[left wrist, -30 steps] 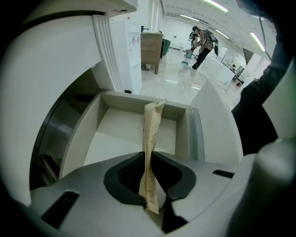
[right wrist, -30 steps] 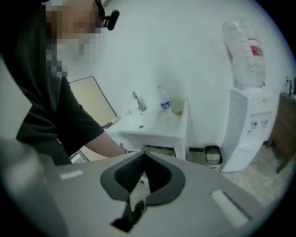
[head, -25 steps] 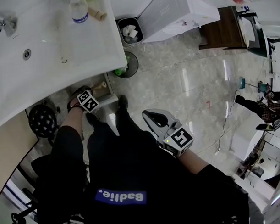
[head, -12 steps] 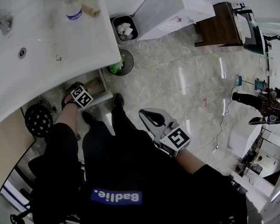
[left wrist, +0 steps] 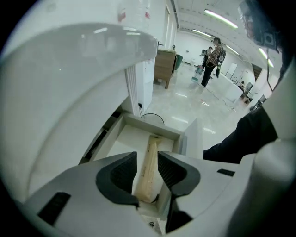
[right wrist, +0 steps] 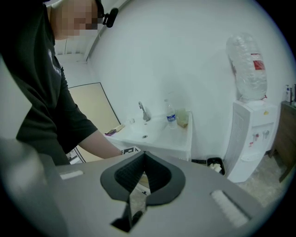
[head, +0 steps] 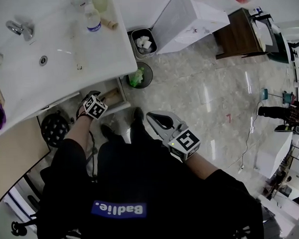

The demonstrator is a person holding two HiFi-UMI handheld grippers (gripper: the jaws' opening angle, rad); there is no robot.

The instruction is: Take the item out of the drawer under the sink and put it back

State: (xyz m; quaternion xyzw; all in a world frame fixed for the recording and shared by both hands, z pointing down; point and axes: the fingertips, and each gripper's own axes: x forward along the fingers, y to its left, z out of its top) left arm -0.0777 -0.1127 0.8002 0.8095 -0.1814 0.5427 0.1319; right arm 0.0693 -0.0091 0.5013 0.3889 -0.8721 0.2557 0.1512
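Risen since a second ago: left gripper (left wrist: 148,159), now above the open drawer (left wrist: 134,124); jaws just spread wide, gripping nothing; wooden item (left wrist: 151,146) lying inside the drawer, clear of both pads; right gripper (right wrist: 142,159) right of the drawer, jaws closed, empty.

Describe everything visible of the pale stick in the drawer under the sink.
The pale stick is long, beige, wood-like, with dark specks. It lies flat along the white drawer, one end toward the far wall. The left gripper hangs above it; its fingers, just opened, stand apart on either side without touching.
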